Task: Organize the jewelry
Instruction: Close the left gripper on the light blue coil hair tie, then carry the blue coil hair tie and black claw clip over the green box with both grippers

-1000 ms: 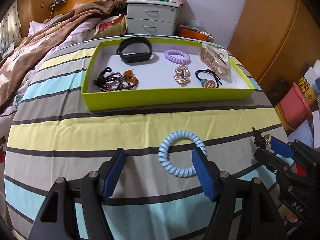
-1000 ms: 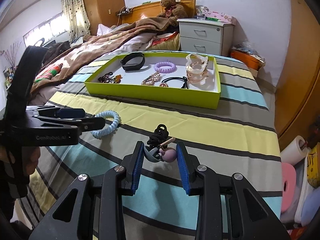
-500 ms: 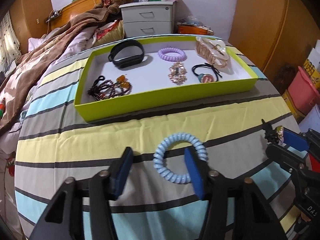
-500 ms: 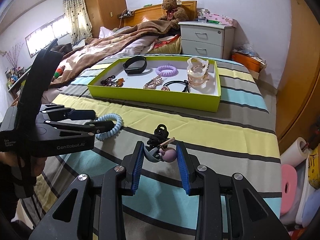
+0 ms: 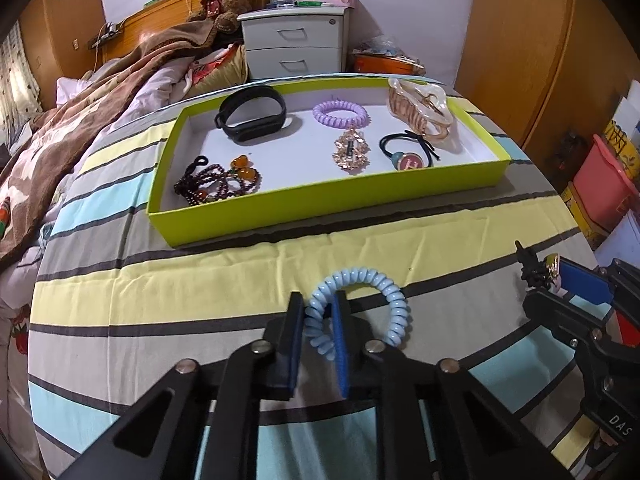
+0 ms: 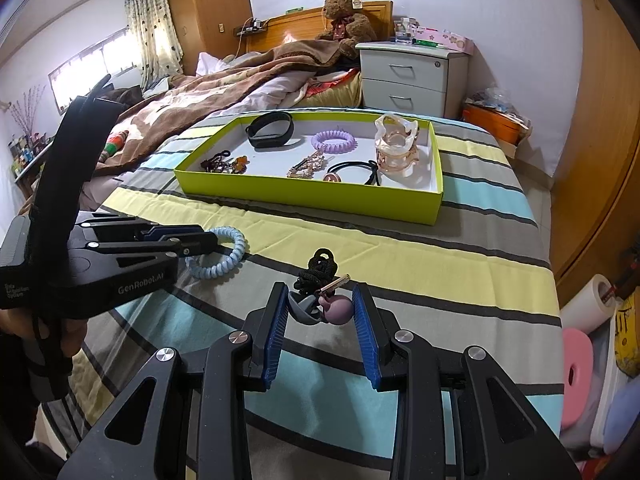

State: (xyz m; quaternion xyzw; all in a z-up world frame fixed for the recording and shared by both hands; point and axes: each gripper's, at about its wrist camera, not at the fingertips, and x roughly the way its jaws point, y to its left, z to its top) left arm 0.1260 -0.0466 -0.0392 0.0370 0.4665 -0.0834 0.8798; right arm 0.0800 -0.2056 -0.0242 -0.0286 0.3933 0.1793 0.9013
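The left hand-held gripper [image 5: 318, 320] has just closed on the blue coil tie [image 5: 360, 304] — the right hand-held gripper [image 6: 320, 312] clamps a charm [image 6: 334, 308] on the bed [image 5: 160, 288].

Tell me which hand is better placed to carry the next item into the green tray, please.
Left. Its tool has just closed and pinches the blue spiral hair tie, facing the green tray. The right tool grips a purple charm too, slightly farther back.

Hidden behind the left gripper [image 5: 318, 312] pads: the near-left arc of the blue coil hair tie [image 5: 394, 300]. Cut off by the left wrist view's right edge: most of the right gripper [image 5: 576, 288]. Partly masked by dark blue pads: sides of the grey and mauve hair tie [image 6: 326, 306]. Too small to read: bracelet beads [image 6: 224, 164].
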